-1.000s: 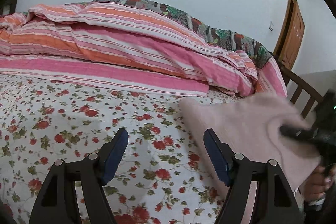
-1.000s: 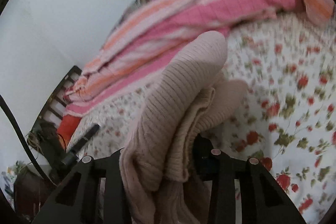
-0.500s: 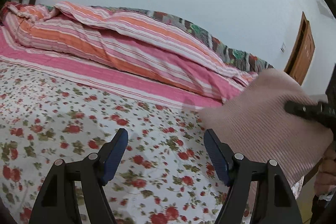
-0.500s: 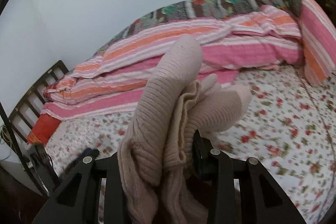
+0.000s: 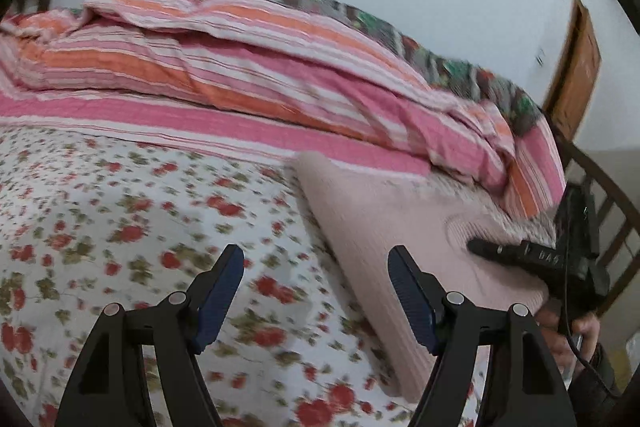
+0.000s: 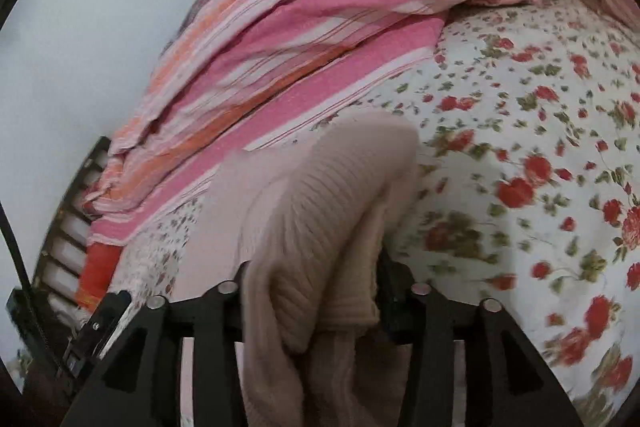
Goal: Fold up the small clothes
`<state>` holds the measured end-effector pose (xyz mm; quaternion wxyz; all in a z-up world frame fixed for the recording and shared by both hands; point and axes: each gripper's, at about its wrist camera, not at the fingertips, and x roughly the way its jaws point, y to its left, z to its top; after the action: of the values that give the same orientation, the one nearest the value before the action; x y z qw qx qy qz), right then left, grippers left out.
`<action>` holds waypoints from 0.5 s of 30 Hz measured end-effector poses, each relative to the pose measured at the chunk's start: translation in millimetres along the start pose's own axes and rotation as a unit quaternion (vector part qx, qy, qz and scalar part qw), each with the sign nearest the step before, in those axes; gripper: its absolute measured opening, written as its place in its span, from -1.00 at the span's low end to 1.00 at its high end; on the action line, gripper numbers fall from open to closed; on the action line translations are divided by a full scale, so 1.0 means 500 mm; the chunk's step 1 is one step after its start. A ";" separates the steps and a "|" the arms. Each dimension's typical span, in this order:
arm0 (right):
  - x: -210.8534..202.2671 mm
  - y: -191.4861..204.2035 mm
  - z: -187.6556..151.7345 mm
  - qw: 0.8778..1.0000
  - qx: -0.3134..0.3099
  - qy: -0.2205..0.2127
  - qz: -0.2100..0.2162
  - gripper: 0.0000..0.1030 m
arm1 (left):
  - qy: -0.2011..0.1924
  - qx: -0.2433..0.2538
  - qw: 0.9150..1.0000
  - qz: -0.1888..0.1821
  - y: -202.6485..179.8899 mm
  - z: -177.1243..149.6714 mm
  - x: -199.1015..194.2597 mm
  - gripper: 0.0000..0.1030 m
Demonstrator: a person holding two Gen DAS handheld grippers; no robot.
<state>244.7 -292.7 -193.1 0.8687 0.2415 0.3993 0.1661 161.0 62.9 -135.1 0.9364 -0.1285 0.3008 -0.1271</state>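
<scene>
A pale pink ribbed knit garment (image 5: 384,227) lies folded on the floral bedsheet (image 5: 120,211), at the right in the left wrist view. My right gripper (image 6: 312,291) is shut on the garment (image 6: 320,211), bunched cloth filling the space between its fingers and hiding the pads. In the left wrist view the right gripper's black finger (image 5: 516,253) presses into the garment's right side. My left gripper (image 5: 316,287) is open and empty, low over the sheet just left of the garment.
A pink and orange striped quilt (image 5: 248,67) is heaped along the far side of the bed. A wooden bed rail (image 5: 612,211) and a brown door (image 5: 576,67) stand at the right. A dark slatted headboard (image 6: 68,227) is at the left in the right wrist view.
The right gripper has brought the garment down from the air onto the sheet. The left gripper has stayed open and shifted closer to the garment's left edge.
</scene>
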 end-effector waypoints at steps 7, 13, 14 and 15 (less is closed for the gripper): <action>-0.056 0.050 -0.039 0.985 -0.152 -0.053 -0.067 -0.13 | 0.017 0.092 0.995 -0.032 -0.086 -0.061 -0.006 0.41; -0.070 0.033 -0.036 0.986 -0.149 -0.049 -0.051 -0.25 | 0.044 0.150 0.985 -0.068 -0.120 -0.129 -0.033 0.41; -0.076 0.035 -0.038 0.986 -0.153 -0.051 -0.052 -0.31 | 0.045 0.156 0.985 -0.065 -0.121 -0.138 -0.035 0.41; -0.080 0.036 -0.042 0.985 -0.155 -0.051 -0.051 -0.34 | 0.046 0.161 0.984 -0.052 -0.122 -0.147 -0.035 0.38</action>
<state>201.9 -291.0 -170.5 0.9221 0.0910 0.3362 0.1688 93.5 -0.4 -164.2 0.9221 0.0145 0.3120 -0.2284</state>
